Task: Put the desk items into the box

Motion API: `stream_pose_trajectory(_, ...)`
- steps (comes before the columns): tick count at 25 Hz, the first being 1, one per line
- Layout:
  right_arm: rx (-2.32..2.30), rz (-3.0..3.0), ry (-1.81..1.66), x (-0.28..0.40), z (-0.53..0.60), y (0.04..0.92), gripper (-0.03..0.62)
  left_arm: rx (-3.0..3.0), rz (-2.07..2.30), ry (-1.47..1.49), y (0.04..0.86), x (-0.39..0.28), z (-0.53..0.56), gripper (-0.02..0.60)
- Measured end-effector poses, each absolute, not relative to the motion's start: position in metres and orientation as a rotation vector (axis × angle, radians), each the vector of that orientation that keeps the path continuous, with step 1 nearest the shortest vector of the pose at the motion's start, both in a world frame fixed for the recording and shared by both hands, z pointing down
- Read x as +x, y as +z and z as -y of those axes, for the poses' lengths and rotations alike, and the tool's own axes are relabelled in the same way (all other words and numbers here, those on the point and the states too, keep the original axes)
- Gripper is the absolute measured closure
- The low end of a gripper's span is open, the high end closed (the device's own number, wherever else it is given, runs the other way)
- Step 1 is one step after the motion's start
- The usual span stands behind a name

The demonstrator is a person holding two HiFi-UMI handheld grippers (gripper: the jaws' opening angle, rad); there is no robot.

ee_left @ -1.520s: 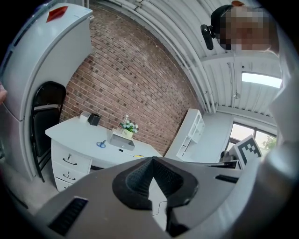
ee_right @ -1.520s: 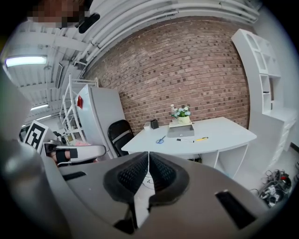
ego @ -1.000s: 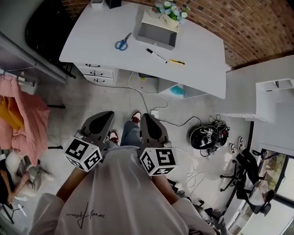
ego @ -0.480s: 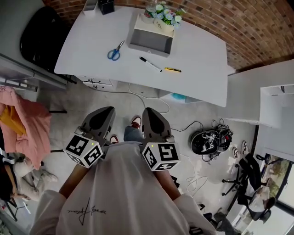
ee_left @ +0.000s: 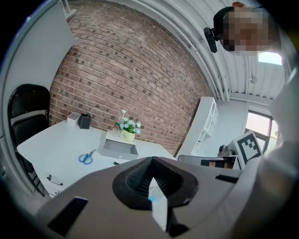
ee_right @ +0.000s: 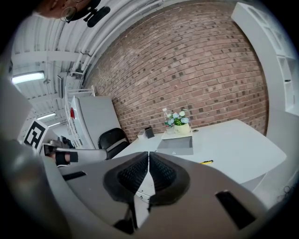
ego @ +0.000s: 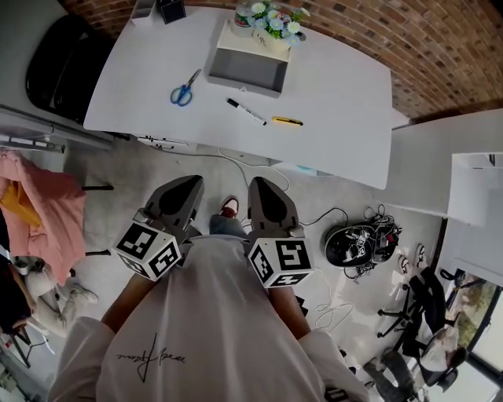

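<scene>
Brick wall (ego: 440,47) stood behind the white desk (ego: 330,102), which lay well ahead of you across the floor (ego: 157,169). Your left gripper (ego: 187,188) and right gripper (ego: 263,192) were both pinched fully closed on nothing, held side by side low at your front and far short of the desk. Beyond them the scissors (ego: 183,90) lay to the left, with the marker (ego: 246,111) and the yellow cutter (ego: 287,121) near the middle. All three were loose on the top, with the grey box (ego: 245,69) just behind them by the flowers (ego: 271,20). The step looked to be the approach, so you needed to close in first and open a gripper before reaching down. The marker, nearest the box, was best taken first, across its barrel.
</scene>
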State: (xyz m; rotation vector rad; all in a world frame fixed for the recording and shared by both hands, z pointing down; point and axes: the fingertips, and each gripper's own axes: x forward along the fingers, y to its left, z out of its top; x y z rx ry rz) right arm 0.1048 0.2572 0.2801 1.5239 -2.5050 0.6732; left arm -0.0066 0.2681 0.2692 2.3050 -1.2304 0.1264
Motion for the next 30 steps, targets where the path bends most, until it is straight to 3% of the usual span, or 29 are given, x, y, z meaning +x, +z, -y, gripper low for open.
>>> stream_pose_trajectory(10, 1.521, 2.504, 0.697, 0.125, -0.235, 0.292, 0.568, 2.313, 1.213, 0.182, 0.279, 0.015, -0.254, 0.577)
stream_pose_trajectory(30, 1.498, 2.390, 0.710, 0.092, -0.151, 0.315, 0.566, 2.369, 1.054, 0.198, 0.287, 0.006, -0.144, 0.577)
